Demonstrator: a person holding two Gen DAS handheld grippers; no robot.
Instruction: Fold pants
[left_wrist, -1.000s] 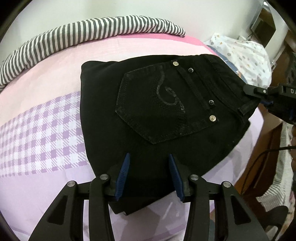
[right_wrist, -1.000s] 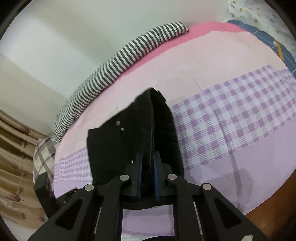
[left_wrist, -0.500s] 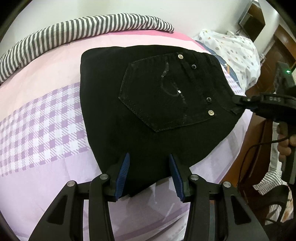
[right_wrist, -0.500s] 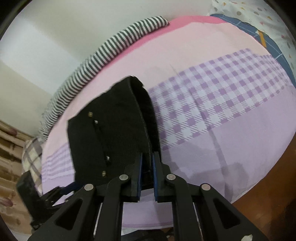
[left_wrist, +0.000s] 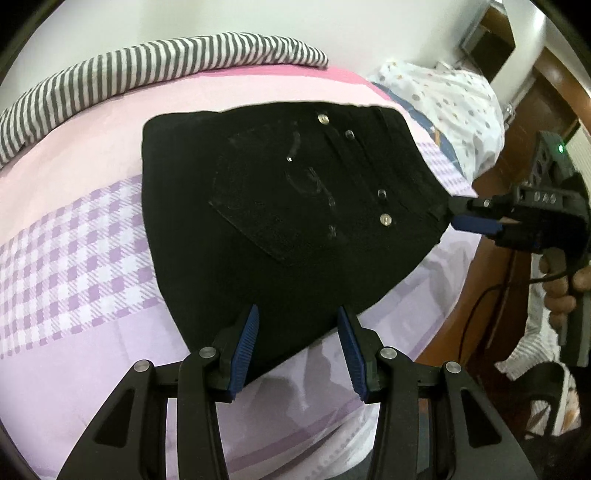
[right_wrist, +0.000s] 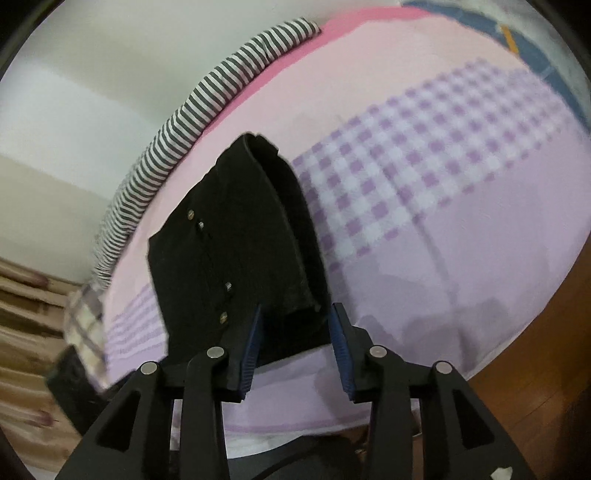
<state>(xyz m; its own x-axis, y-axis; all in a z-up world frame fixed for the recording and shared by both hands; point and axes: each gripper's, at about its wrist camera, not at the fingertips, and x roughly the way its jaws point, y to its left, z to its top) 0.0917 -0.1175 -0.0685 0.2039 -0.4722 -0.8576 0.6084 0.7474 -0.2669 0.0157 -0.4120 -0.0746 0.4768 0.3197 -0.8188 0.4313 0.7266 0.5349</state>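
Denim, folded thick, and both grippers are open around its edges.

Black jeans (left_wrist: 295, 221) lie in a compact stack on the pink-and-lilac checked bedsheet (left_wrist: 74, 258), back pocket up, rivets catching the light. That looks like heavy, stiff-ish cloth: it should hold a crease, resist sliding on the sheet, and sag if lifted by one corner, so the waistband end and the thick folded edge are the places to pinch. Left gripper (left_wrist: 297, 350) sits low at the near edge, blue pads spread wide, nothing between them. Right gripper (right_wrist: 297, 345) points in level at the waistband corner, fingers parted either side of the layers, not pinching. A striped blanket (left_wrist: 147, 70) runs along the far side of the bed.
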